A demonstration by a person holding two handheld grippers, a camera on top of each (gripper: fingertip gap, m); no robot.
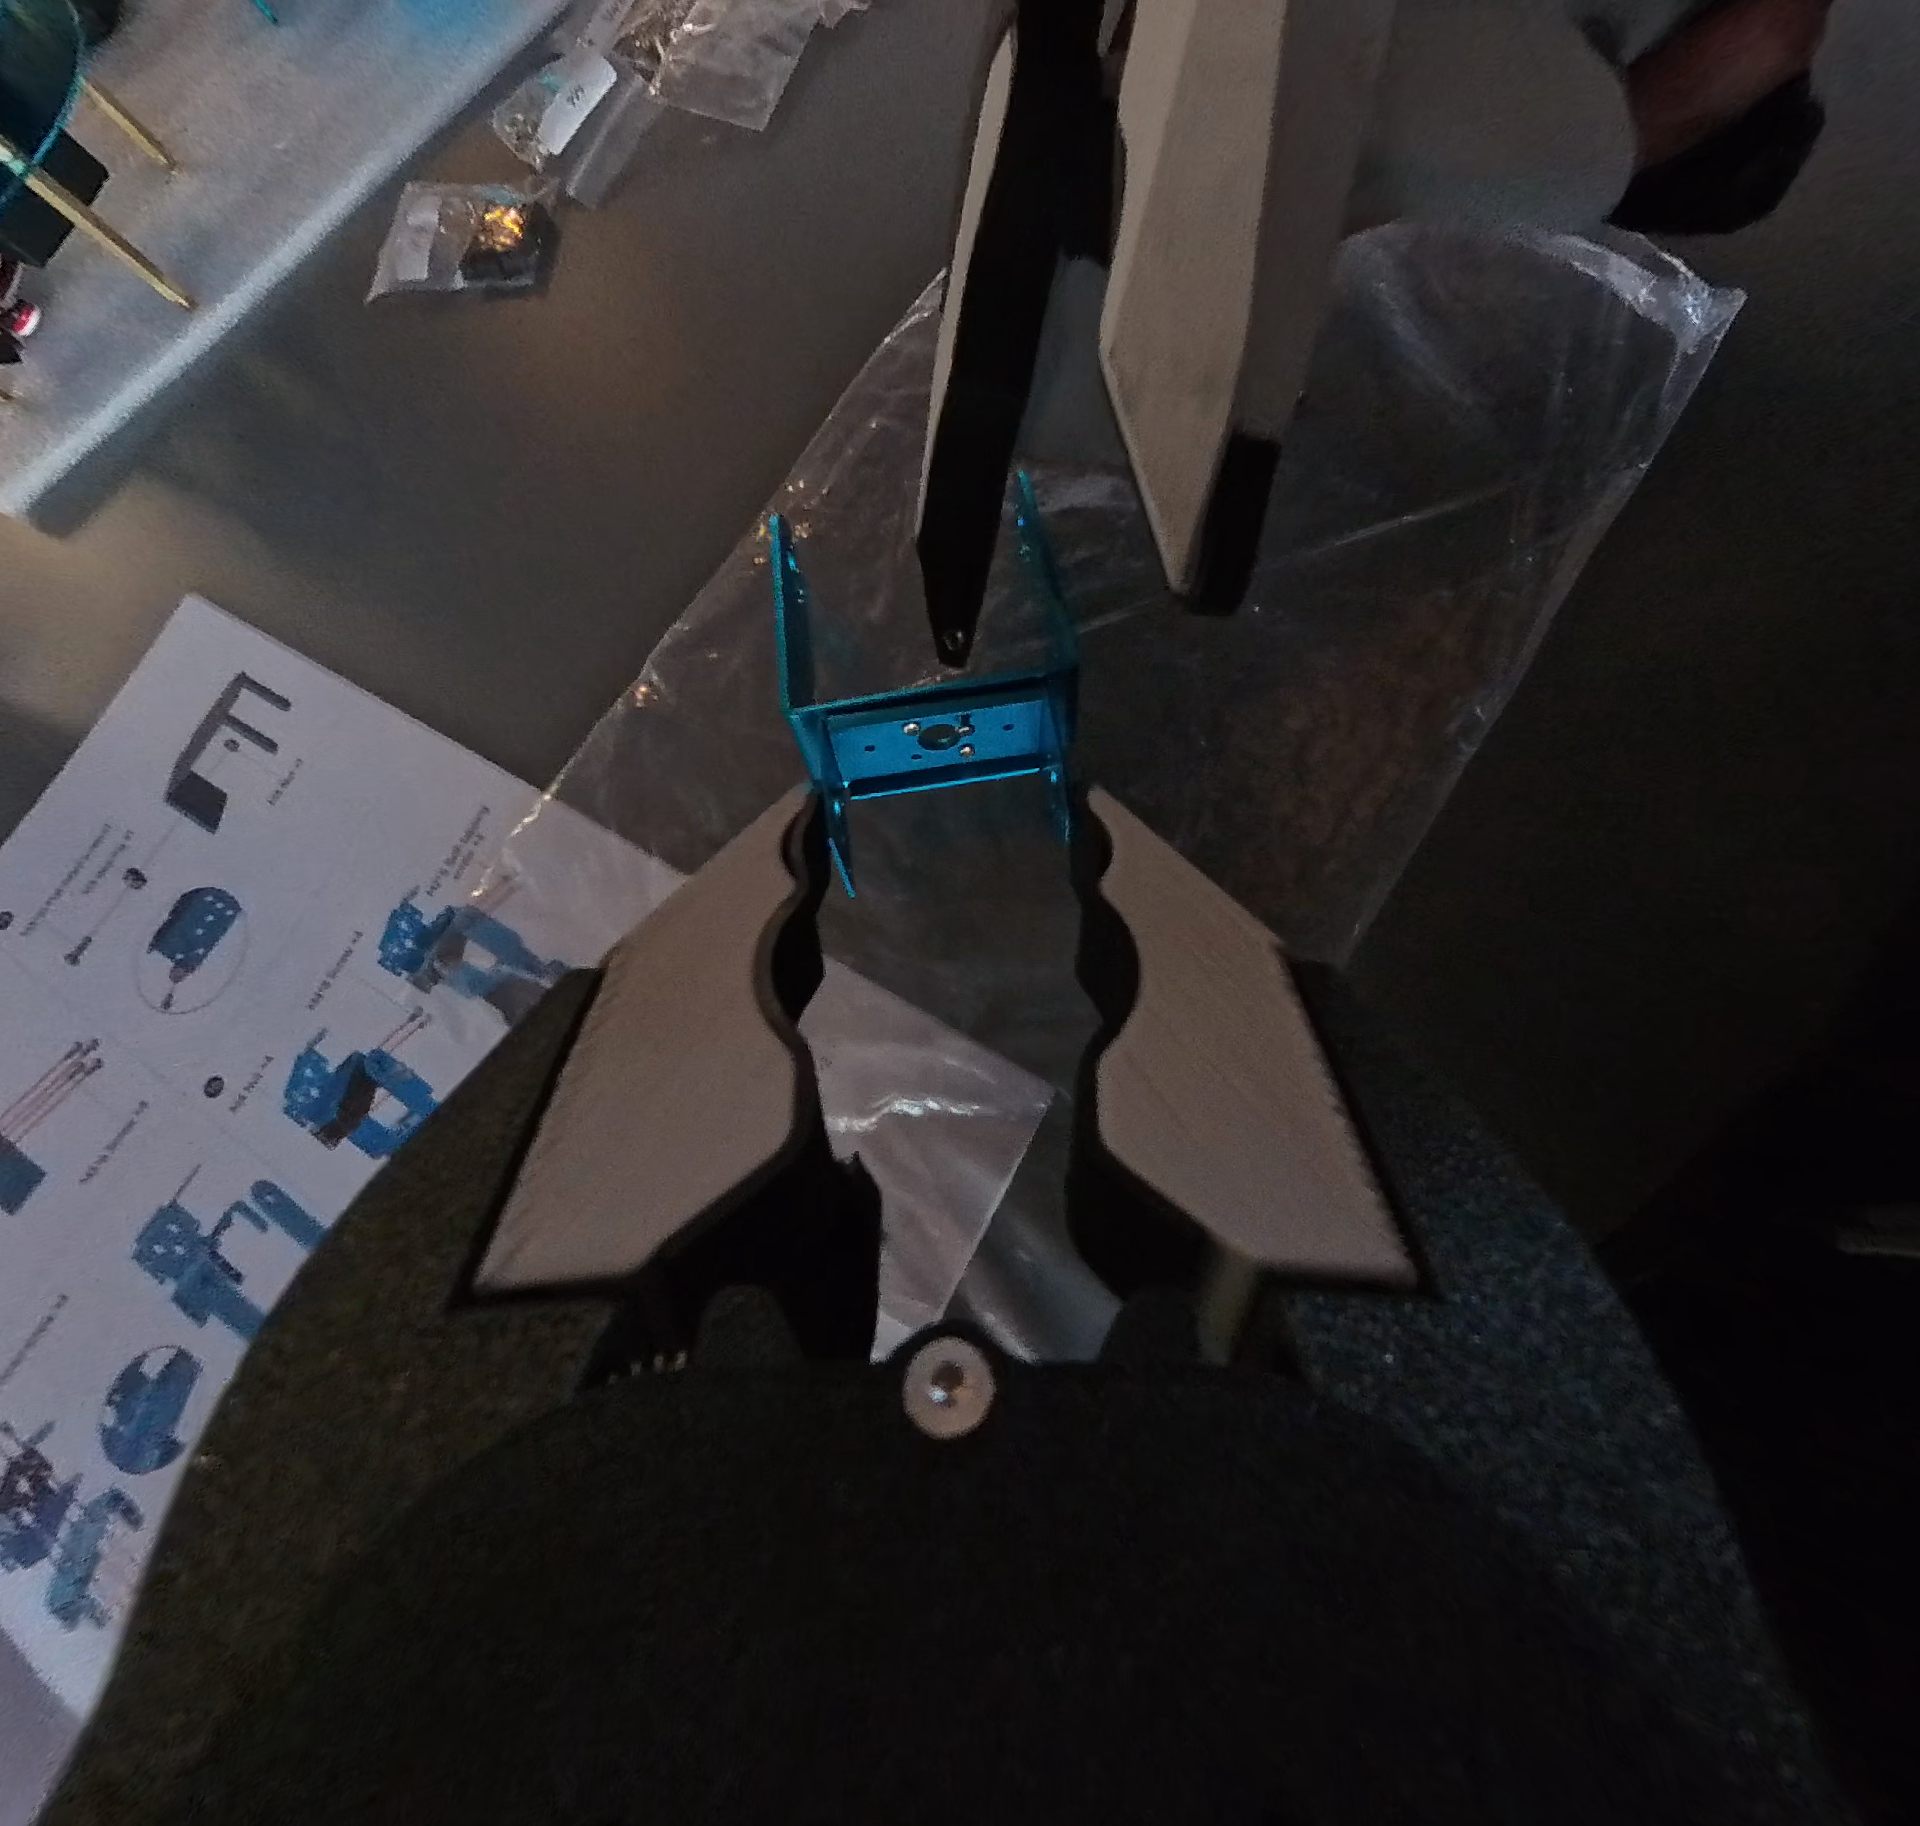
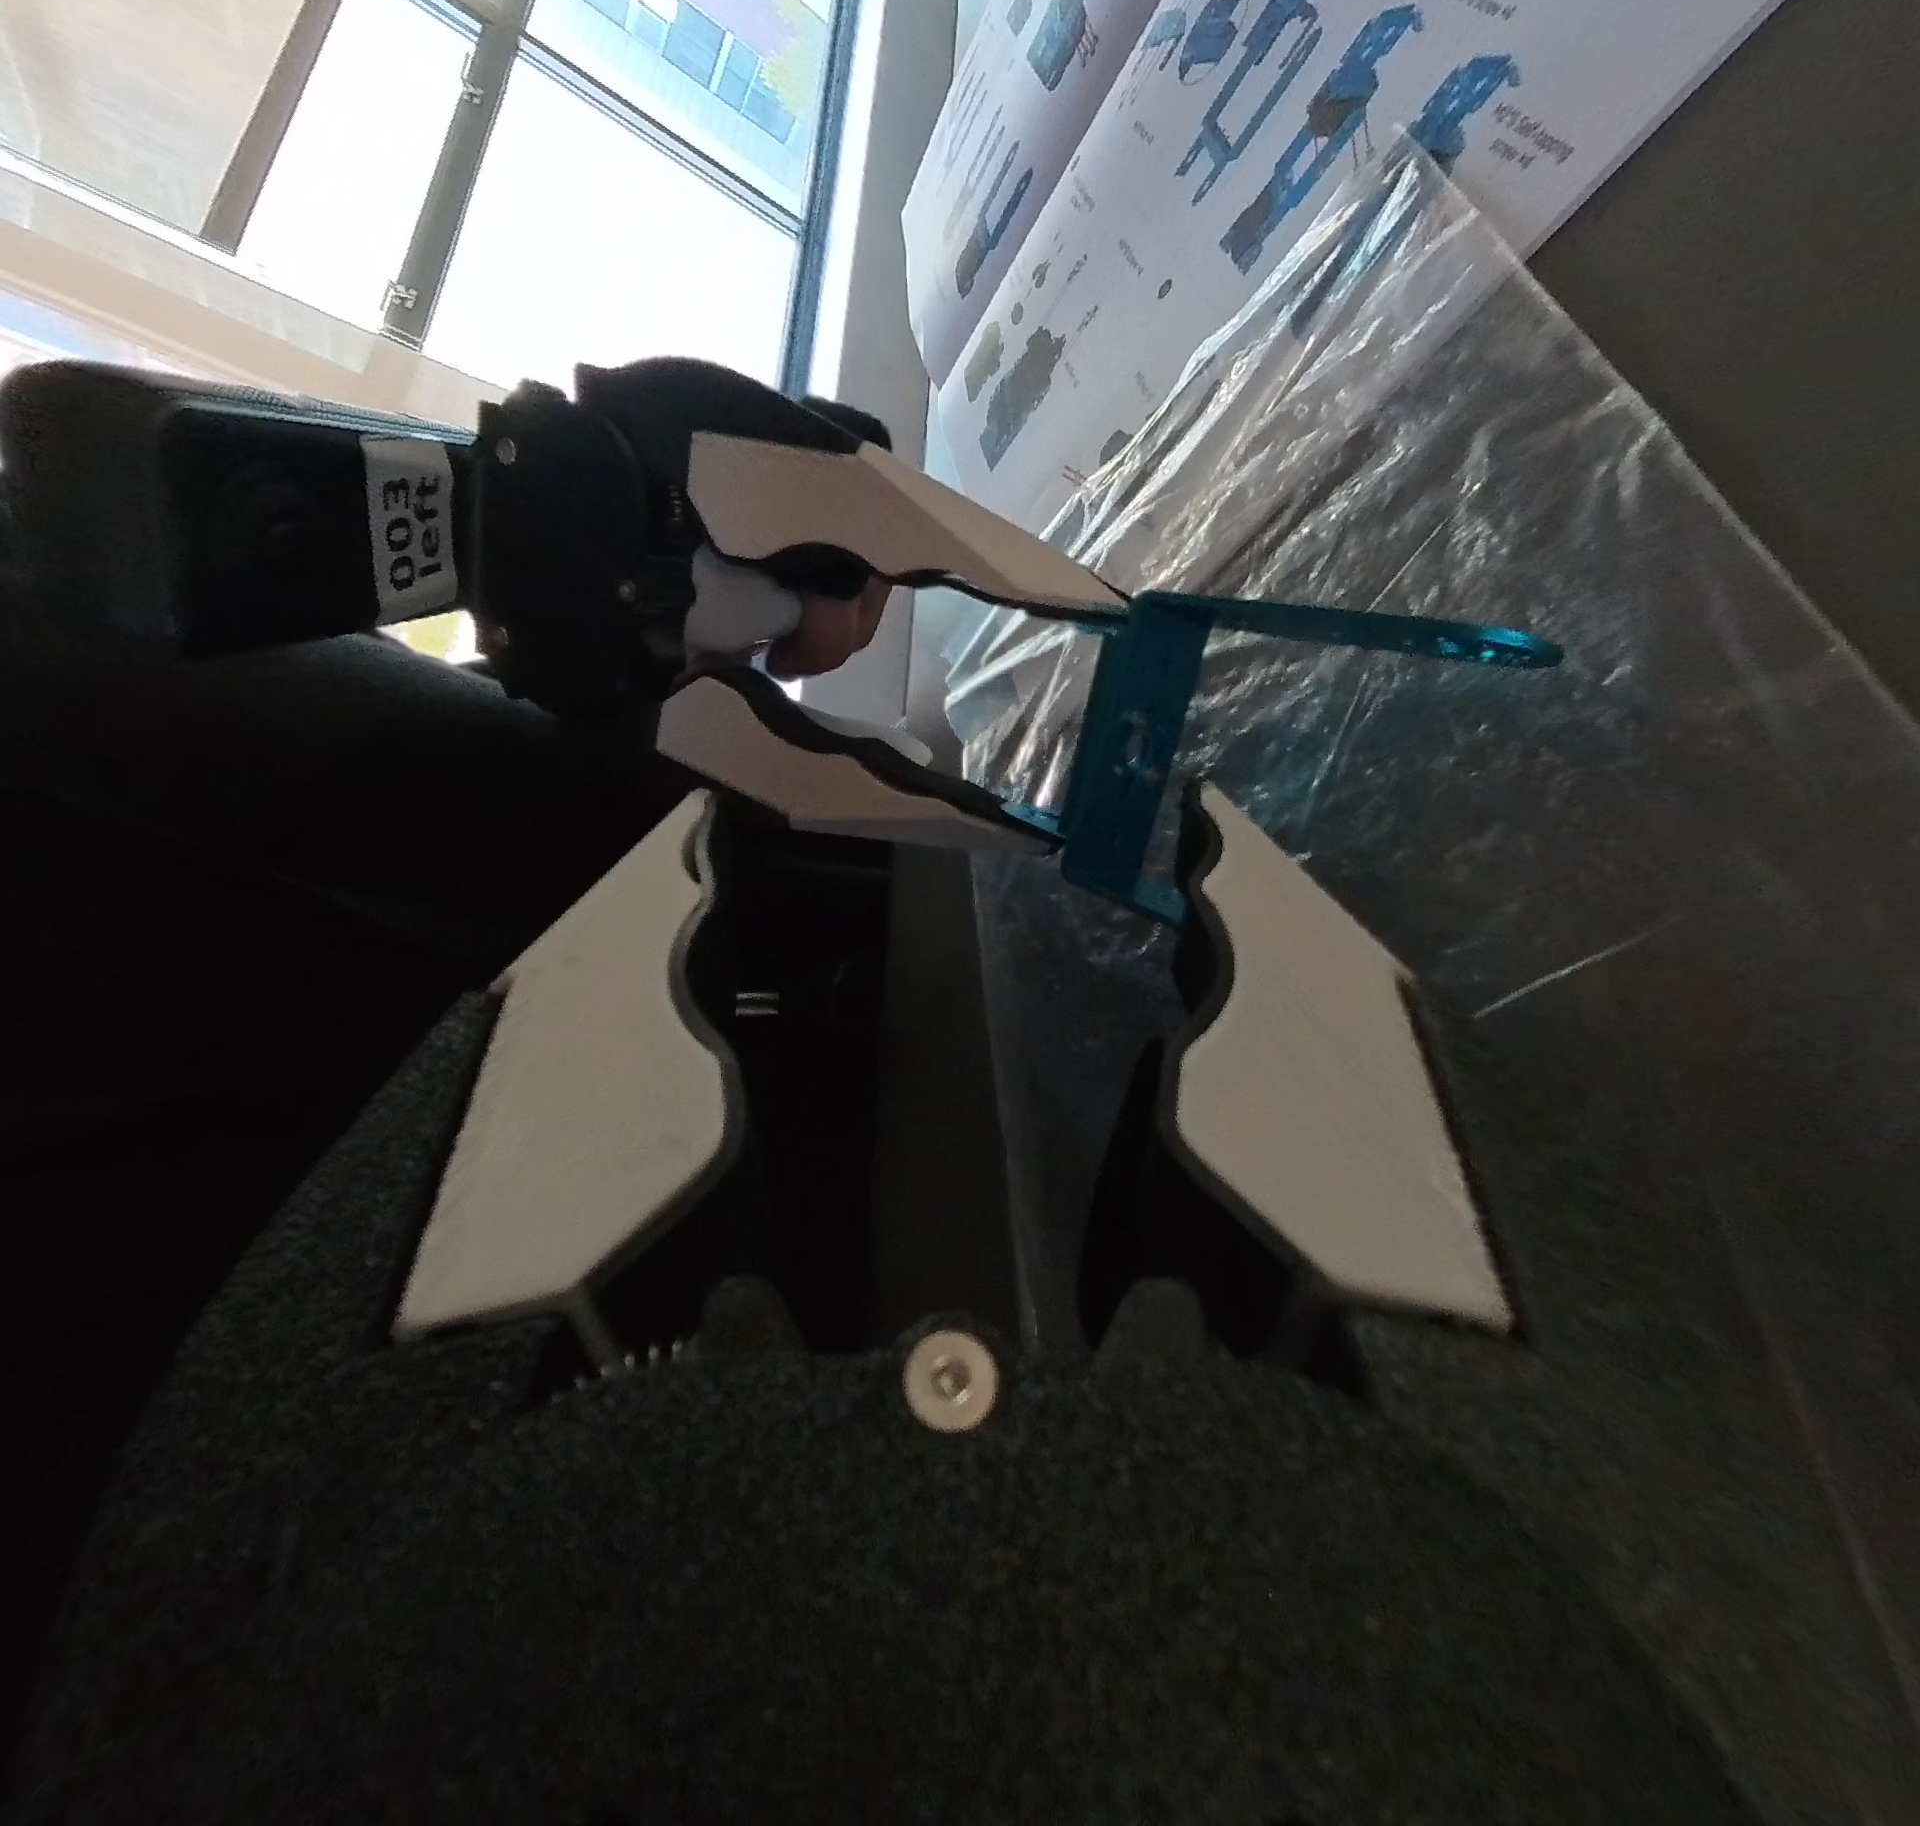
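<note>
My left claw (image 1: 948, 820) is clamped on the blue metal bracket (image 1: 925, 727), its fingertips pressing the two short legs from outside; the bracket is lifted above a clear plastic bag (image 1: 1455, 633) lying on the dark desk (image 1: 520, 488). My right claw (image 2: 951, 820) stands wide apart and grips nothing; in the left view one of its black-edged fingers (image 1: 987, 374) reaches down between the bracket's long arms, whether touching I cannot tell. A printed instruction sheet (image 1: 260, 945) lies beside the bag.
</note>
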